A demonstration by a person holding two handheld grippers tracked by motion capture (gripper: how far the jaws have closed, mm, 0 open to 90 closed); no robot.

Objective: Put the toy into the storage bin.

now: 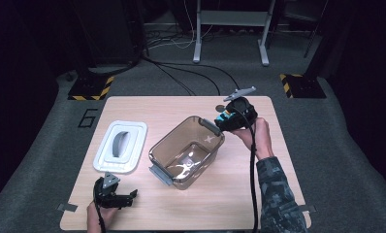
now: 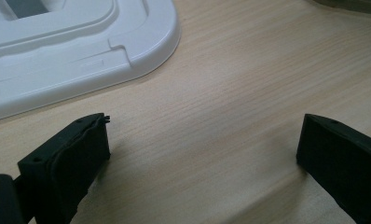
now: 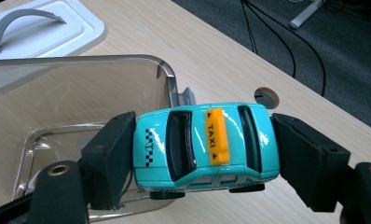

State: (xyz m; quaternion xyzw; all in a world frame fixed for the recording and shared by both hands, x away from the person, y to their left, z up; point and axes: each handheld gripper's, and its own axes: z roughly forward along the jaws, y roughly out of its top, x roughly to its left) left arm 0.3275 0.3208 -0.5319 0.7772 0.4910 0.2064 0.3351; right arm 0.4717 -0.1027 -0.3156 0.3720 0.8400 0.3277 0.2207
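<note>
A: Right gripper view first: the right gripper pinches a toy taxi, one jaw at each end of the car. The car is teal with an orange roof sign reading TAXI and a black checker mark near one end.

B: And relative to the clear bin?

A: The car sits over the bin's near rim and corner in that view. In the high view the right gripper and the taxi are at the bin's far right end, by its grey latch.

B: Anything in the bin?

A: It looks empty; only glare on its bottom. It is a tinted see-through tub lying at a slant on the table, with a grey latch at each short end.

B: What lies around the bin?

A: A white lid with a grey handle lies flat to the bin's left, apart from it. The left gripper rests below the lid, at the bin's lower left; its jaws stand spread over bare wood with nothing between them. The left gripper view has the lid's corner just ahead.

B: The surface and room?

A: Pale wood-grain tabletop with a small round hole near the far edge. Grey carpet around it, black cables beyond the bin, hazard-striped stand bases, and dark surroundings.
</note>
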